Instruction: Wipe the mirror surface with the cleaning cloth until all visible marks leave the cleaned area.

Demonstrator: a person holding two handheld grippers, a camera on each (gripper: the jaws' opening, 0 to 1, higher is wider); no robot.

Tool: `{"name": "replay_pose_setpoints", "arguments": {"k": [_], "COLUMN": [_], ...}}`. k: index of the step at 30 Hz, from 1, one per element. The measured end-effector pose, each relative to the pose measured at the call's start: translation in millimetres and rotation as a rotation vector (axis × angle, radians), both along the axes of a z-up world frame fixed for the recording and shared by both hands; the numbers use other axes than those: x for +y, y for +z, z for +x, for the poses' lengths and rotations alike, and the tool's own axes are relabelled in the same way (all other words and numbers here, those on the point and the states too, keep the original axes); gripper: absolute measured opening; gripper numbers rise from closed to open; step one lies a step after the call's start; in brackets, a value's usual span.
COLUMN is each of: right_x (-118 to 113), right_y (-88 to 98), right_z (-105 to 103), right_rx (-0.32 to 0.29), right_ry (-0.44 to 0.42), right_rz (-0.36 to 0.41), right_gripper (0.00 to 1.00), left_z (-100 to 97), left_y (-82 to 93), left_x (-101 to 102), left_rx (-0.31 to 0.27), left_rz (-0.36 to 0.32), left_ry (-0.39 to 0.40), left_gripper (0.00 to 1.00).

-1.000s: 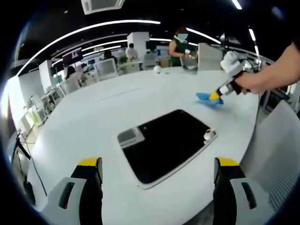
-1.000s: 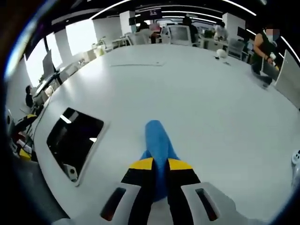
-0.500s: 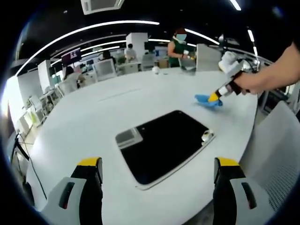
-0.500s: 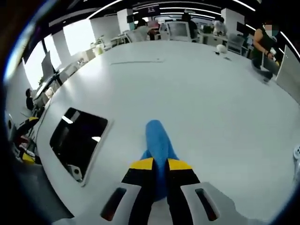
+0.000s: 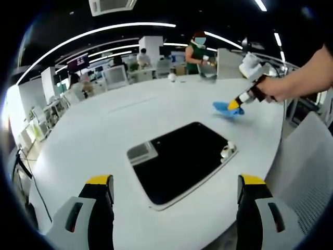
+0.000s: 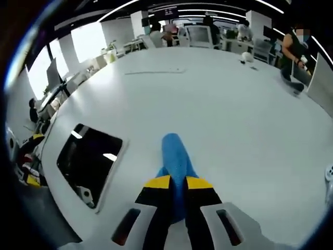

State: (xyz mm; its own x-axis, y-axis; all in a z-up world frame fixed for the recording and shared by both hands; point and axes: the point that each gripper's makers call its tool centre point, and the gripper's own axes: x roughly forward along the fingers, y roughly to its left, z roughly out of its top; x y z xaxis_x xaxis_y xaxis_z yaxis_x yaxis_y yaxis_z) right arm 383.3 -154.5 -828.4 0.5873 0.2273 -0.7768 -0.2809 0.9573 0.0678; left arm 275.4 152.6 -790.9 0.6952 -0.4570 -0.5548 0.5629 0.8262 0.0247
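Mirror point(image 5: 179, 161) lies flat on the white table point(image 5: 104, 130), dark glass in a pale frame, near the table's edge on my side and right ahead of my left gripper point(image 5: 174, 195), whose jaws stand wide apart with nothing between them. My right gripper point(image 6: 177, 182) has its jaws pinched together on the blue cloth point(image 6: 176, 156), which sticks out forward past the yellow tips; in the left gripper view I see that same gripper, held in my hand point(image 5: 273, 88), with the cloth point(image 5: 225, 108) down at the table surface beyond the mirror's far corner, close to it but not on the glass. From the right gripper view the mirror point(image 6: 88, 161) sits off to the left of the cloth, apart from it. So I judge the pick-up of the cloth as done and the wiping itself as not started: cloth has no contact with the glass yet. A small whitish mark or object shows at the mirror's right corner point(image 5: 225, 151), and a pale patch at the left corner point(image 5: 141, 152) looks like a reflection, can't tell for sure. What's left: bring cloth onto glass, rub over the marked spots, check all marks gone. People and desks sit far in the background.
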Motion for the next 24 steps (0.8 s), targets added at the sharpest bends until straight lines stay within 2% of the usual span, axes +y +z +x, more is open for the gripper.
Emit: {"name": "replay_pose_setpoints", "arguments": {"k": [3,5,13,24], "right_x": [7,11,20,38], "right_y": [0.2,-1.8,-5.4,0.9], "right_z": [0,1,3,4], "right_rx": [0.006,0.012,0.022,0.025], "right_ry": [0.009,0.025,0.030,0.038], "right_rz": [0.010,0.014,0.020,0.052], "right_gripper": [0.04,0.04,0.04,0.03], "left_z": [0.2,2.5,2.0,2.2], "left_y": [-0.4,3.2,1.3,2.6], "left_x": [1,3,3,3], "left_rx": [0.001,-0.019,-0.008,-0.016], "left_rz": [0.006,0.009,0.016,0.012], "left_ry": [0.003,0.016,0.011,0.014], "left_gripper": [1.00,1.00,1.00,1.00]}}
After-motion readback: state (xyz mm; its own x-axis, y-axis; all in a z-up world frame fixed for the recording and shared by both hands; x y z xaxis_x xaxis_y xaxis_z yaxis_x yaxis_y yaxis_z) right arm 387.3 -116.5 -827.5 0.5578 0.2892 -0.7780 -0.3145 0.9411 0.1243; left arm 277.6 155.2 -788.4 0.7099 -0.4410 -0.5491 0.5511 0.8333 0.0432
